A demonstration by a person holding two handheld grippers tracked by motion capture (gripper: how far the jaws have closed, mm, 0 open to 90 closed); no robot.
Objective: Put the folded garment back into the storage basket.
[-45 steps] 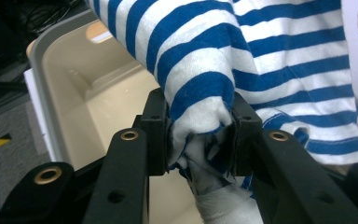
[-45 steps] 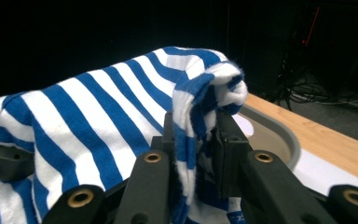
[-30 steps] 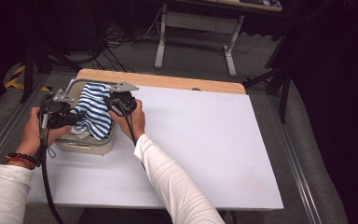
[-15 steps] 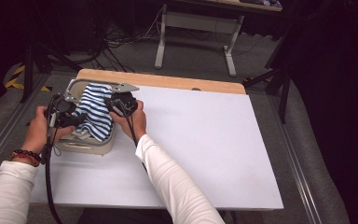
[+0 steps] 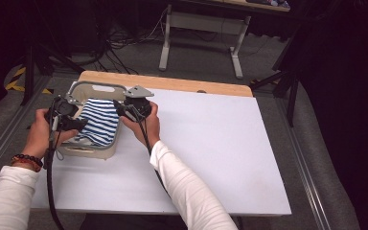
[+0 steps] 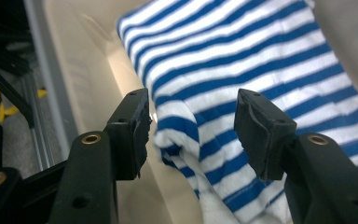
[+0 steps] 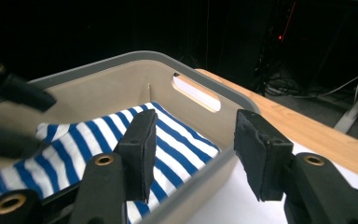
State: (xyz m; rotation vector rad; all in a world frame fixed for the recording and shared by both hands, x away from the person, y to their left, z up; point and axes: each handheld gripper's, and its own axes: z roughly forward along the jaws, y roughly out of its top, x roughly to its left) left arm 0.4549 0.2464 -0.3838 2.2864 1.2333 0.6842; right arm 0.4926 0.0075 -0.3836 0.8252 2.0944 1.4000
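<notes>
The striped cloth [image 5: 97, 125] lies folded inside the bin [image 5: 92, 87], and both the left tool [image 5: 79, 123] and right tool [image 5: 120, 111], jaws just opened, have apparently released it there.

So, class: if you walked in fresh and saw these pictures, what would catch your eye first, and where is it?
The blue-and-white striped cloth stands out most, lying inside the beige bin at the white table's near-left area. Flanking the bin are the left hand-held gripper and right hand-held gripper; both sets of jaws have just been opening and stand apart, with nothing pinched. Dark floor and cables lie behind.
</notes>
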